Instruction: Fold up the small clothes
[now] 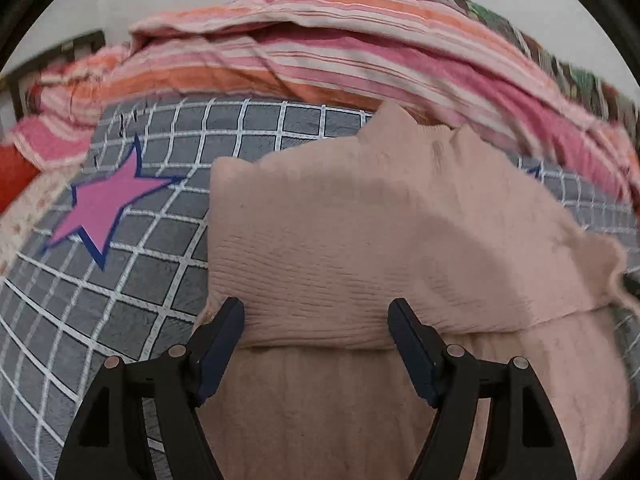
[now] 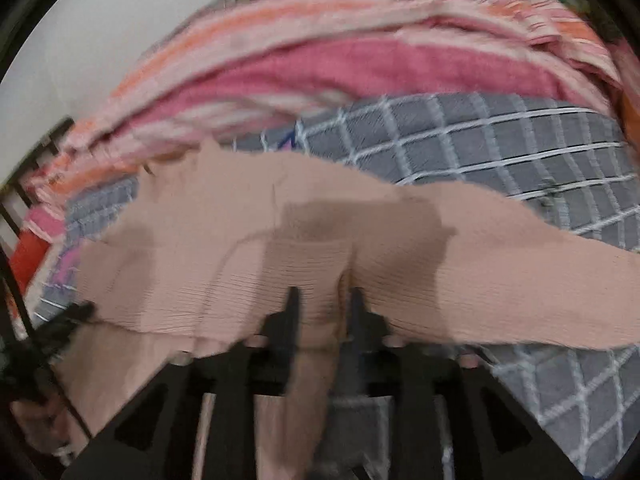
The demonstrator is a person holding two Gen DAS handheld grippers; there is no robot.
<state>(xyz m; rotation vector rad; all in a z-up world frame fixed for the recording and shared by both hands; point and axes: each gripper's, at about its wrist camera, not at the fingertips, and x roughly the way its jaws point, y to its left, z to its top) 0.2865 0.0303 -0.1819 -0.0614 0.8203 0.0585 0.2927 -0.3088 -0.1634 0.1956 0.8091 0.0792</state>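
While one pink garment lies folded | left tool wide | right tool pinching it

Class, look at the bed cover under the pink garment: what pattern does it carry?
The bed cover is grey with a white grid and a pink star; clearest in the left wrist view.

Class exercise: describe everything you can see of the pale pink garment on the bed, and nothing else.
The pale pink garment looks like a finely ribbed knit. It lies on the grey checked blanket, its upper layer folded over towards the camera, making a rounded fold edge. The right gripper is shut on a pinch of it; the left gripper stands open over the fold edge. The right wrist view is blurred.
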